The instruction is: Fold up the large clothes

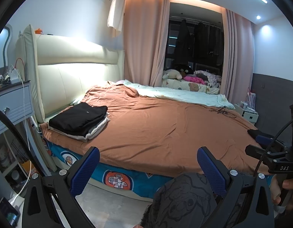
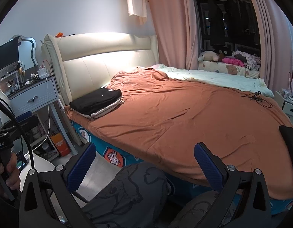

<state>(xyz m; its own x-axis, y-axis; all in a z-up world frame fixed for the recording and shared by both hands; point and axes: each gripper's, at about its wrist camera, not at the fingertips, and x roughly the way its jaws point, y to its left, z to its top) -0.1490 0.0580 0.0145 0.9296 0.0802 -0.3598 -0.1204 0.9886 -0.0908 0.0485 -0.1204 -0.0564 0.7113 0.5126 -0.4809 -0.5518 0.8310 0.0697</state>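
Observation:
A stack of folded clothes (image 1: pixel 80 120), black on top with pale pieces beneath, lies on the orange bedspread (image 1: pixel 165 125) near the cream headboard; the right wrist view has the same stack (image 2: pixel 97 102) at the bed's left. A dark garment (image 1: pixel 253 132) peeks in at the bed's right edge, also a dark garment (image 2: pixel 287 133) in the right wrist view. My left gripper (image 1: pixel 148 155) is open over the bed's near edge, nothing between its blue pads. My right gripper (image 2: pixel 144 151) is open too, likewise empty. Each gripper shows at the other view's side, held by a hand.
A person's knees in grey printed trousers (image 2: pixel 131 188) press against the bed's side. A blue nightstand (image 2: pixel 34 96) with cables stands left of the headboard (image 2: pixel 108 64). A pale quilt (image 1: pixel 184 95) and a black cable (image 1: pixel 222 112) lie at the far side. Pink curtains (image 1: pixel 146 43) frame a dark window.

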